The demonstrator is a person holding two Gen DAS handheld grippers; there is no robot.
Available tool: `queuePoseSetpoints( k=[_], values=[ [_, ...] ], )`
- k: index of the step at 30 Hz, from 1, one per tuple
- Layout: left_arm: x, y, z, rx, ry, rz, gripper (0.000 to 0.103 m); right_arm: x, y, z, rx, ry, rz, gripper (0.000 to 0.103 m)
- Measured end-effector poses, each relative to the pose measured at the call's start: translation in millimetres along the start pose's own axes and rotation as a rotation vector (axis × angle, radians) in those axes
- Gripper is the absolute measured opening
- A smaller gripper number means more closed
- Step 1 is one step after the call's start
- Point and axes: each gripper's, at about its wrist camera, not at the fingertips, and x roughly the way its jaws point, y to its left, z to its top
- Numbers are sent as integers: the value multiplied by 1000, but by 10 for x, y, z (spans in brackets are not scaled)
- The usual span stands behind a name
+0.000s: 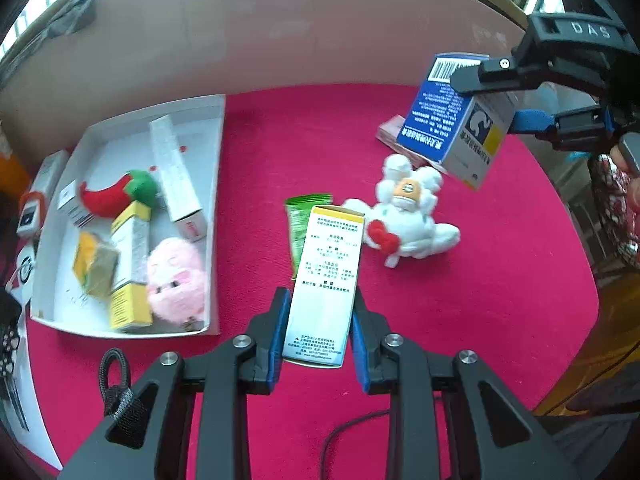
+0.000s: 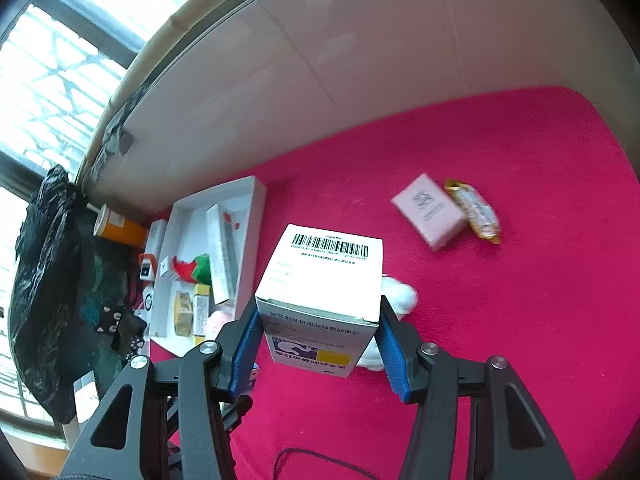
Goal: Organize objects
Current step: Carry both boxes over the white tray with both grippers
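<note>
My left gripper is shut on a slim white box with a yellow end, held above the red cloth. My right gripper, which shows at the top right of the left wrist view, is shut on a blue and white box with a barcode, also lifted. A white tray on the left holds a red chilli plush, a pink plush and several boxes. A white plush toy and a green sachet lie on the cloth.
A pink box and a gold snack packet lie at the far right of the red cloth. Beyond the tray are an orange cup and a black bag. A pale wall backs the table.
</note>
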Motion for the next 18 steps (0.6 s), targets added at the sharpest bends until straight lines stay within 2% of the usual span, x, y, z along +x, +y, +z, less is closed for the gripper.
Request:
queuePoseSetpoints(
  k=[7, 18],
  values=[
    [-157, 274, -94, -63, -35, 31, 27, 155, 294, -42, -44, 26, 19, 58],
    [-440, 955, -222, -244, -102, 93, 27, 379, 776, -108, -126, 64, 40, 58]
  ],
)
